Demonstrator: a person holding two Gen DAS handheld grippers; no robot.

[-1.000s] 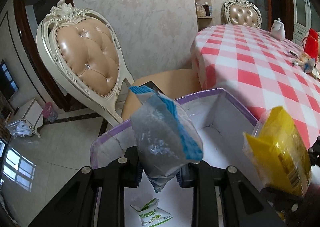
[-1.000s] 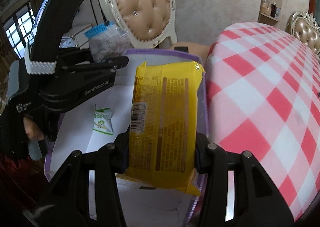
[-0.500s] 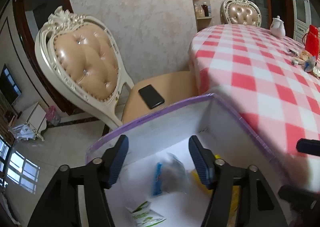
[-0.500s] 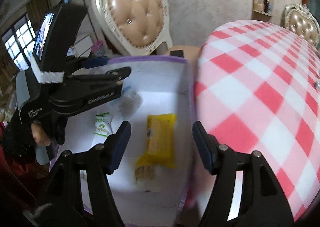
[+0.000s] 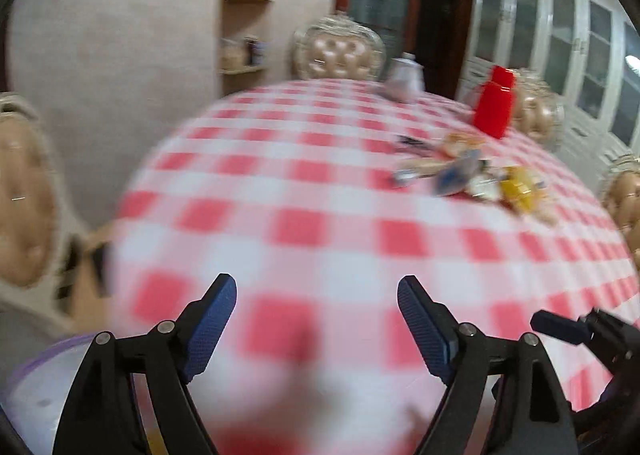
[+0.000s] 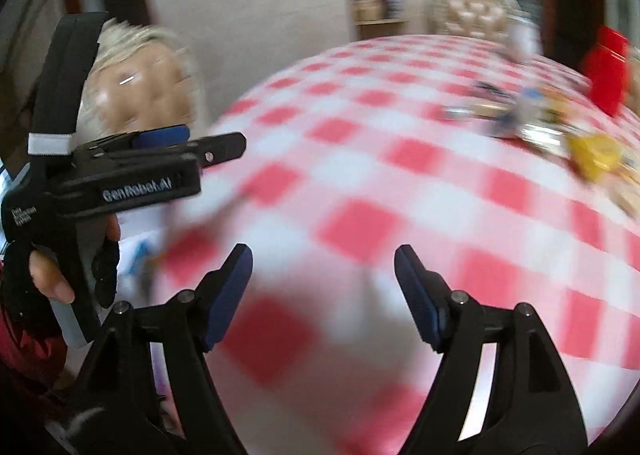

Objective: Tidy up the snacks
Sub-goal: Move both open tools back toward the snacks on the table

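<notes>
- Left gripper (image 5: 316,319): jaws wide, just been opening, nothing between, over the checked table (image 5: 320,183).
- Right gripper (image 6: 323,289): same deal, wide and empty.
- Snacks (image 5: 476,175) piled near the table's far right edge.
- Only left view: purple-rimmed box (image 5: 44,379) at the near left edge.
- Only right view: gloved hand (image 6: 48,275).

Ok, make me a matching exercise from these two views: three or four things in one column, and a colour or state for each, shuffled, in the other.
Column one:
1. left gripper
2. bottle
3. tablecloth
4. snack packet at the heap's near end

Column two:
A. red and white checks
B. yellow
C. jaws apart, nothing between them
D. plain red, standing upright

Pairs: 1-C, 2-D, 3-A, 4-B
</notes>
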